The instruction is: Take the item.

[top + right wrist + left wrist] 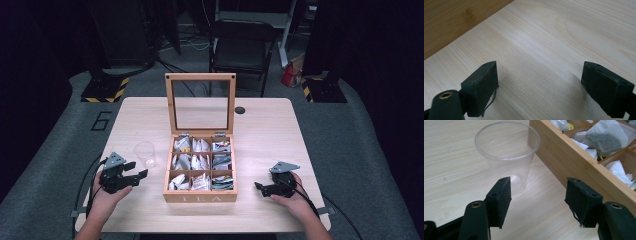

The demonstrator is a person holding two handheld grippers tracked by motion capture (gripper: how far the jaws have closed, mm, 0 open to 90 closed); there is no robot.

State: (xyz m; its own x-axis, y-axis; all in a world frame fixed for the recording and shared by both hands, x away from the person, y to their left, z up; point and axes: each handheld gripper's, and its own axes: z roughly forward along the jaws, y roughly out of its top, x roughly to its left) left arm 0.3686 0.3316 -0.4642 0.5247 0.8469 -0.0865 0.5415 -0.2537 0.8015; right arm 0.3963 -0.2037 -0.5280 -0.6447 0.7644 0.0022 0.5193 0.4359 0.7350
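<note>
A clear plastic cup [145, 152] stands upright and empty on the table, just left of an open wooden tea box [200, 197]. The box has a grid of compartments holding several tea bags [200, 162]. My left gripper [140, 170] lies low at the front left, pointing at the cup. In the left gripper view, the cup [507, 157] sits just beyond the open left gripper [537, 200], and nothing is between its pads. The box wall [574, 162] runs along the right of that view. My right gripper [259, 188] rests open right of the box, over bare wood [540, 85].
The box's glass-paned lid [200, 77] stands upright at the back of the box. The light wooden table [265, 130] has a dark cable hole [240, 110] near its far edge. A black chair [242, 45] stands beyond the table.
</note>
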